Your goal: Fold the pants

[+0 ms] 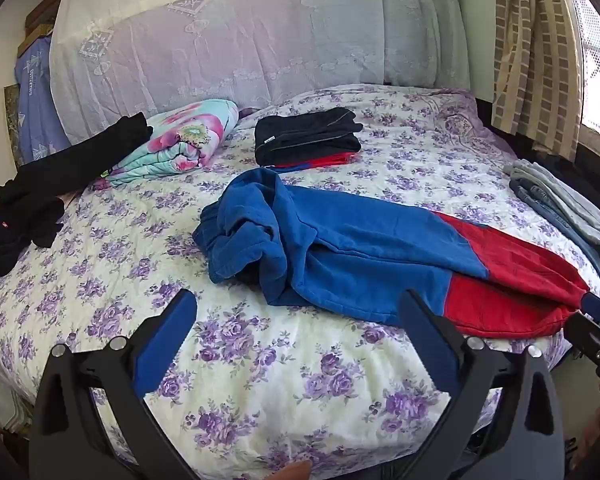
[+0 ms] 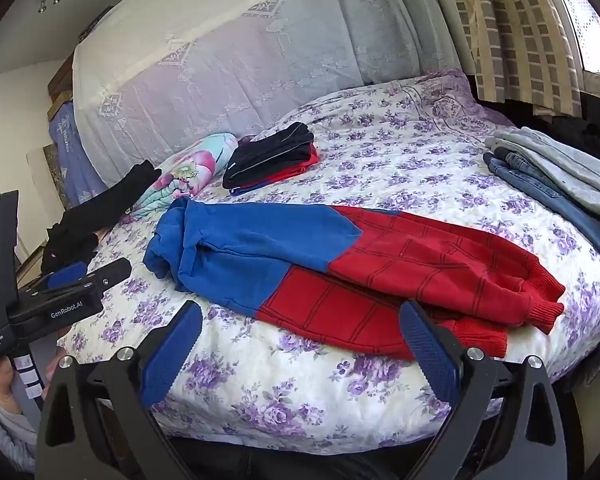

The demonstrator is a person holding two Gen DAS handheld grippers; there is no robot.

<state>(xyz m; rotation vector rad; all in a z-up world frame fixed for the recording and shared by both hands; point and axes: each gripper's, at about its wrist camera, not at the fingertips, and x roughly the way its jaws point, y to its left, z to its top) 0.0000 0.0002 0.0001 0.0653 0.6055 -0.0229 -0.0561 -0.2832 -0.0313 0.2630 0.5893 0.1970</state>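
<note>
From my right camera I see the blue-and-red knit pants (image 2: pixel 340 264) lying unfolded across the purple-flowered white bedspread (image 2: pixel 300 392), cuffs toward the right. My right gripper (image 2: pixel 300 312) hangs spread wide over the near edge, holding nothing. The left gripper (image 2: pixel 88 276) shows at the left, also empty.
</note>
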